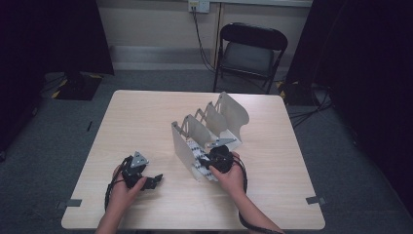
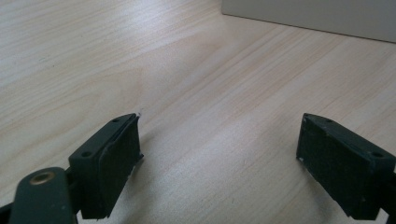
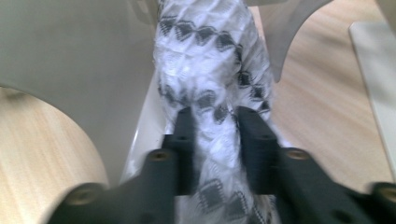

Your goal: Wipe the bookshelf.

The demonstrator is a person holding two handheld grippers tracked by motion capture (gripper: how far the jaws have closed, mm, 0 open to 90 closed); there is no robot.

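Between the fingers of the right gripper (image 3: 215, 135) sits a white cloth (image 3: 210, 60) with a black zigzag pattern, pinched tight so the fabric bunches up right at the fingertips. From where I'm standing, that gripper (image 1: 217, 160) is down at the near end of a pale metal rack (image 1: 187, 134) with a row of curved dividers, and the cloth (image 1: 198, 157) lies in the slot behind the front divider, running away from the fingers along the rack floor. In the right gripper view one big divider wall stands just to the left of the fingers and another curved one stands further off past the cloth.

Over on the other side, the left gripper (image 1: 146, 178) rests low over the wooden bench (image 1: 141, 117), well apart from the rack. Its fingers (image 2: 116, 154) are spread wide with bare wood grain between them. Ahead of those fingers, off to the right, you can see the bottom edge of the rack (image 2: 317, 14) standing on the bench (image 2: 196, 84).
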